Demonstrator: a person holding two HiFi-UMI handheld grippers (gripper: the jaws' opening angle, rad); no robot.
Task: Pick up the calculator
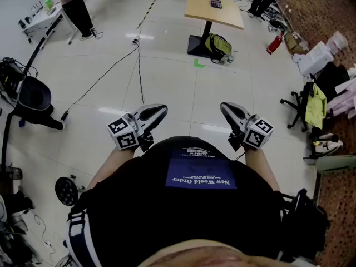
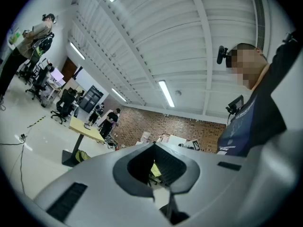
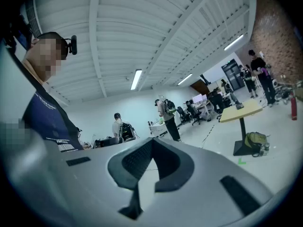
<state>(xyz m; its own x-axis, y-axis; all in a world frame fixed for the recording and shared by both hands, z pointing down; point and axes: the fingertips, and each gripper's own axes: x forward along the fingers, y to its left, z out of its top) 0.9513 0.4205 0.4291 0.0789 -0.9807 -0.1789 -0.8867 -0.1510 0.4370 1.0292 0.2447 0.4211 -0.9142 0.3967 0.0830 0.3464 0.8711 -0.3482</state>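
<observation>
In the head view, the person held two grippers in front of a black shirt, level and pointing away from the body. The left gripper [image 1: 158, 111] and the right gripper [image 1: 227, 109] each had its jaws pressed together on nothing. One calculator [image 1: 216, 4] lay on the single desk [image 1: 222, 18], close to its far edge and about midway along it, well apart from both grippers. One green backpack [image 1: 218, 44] leaned beside the desk's black foot. One green tape mark [image 1: 198, 63] sat on the floor just in front of that foot. One red extinguisher [image 1: 273, 44] lay off the desk's right edge. A cable [image 1: 139, 71] ran across the tiles from the desk side toward the left gripper.

In the left gripper view, the left gripper [image 2: 154, 144] showed its two jaws closed against each other with nothing between them. The desk [image 2: 85, 129] stood far off at the left, with the backpack [image 2: 81, 156] by its foot. One person in black [image 2: 111, 122] stood just behind it.

In the right gripper view, the right gripper [image 3: 152, 141] had its two jaws together in the same way, and empty. The desk [image 3: 240, 111] stood at the right with the backpack [image 3: 254, 141] at its foot and the tape mark [image 3: 242, 161] nearer. In both gripper views the thing on the desk was too small to make out.
</observation>
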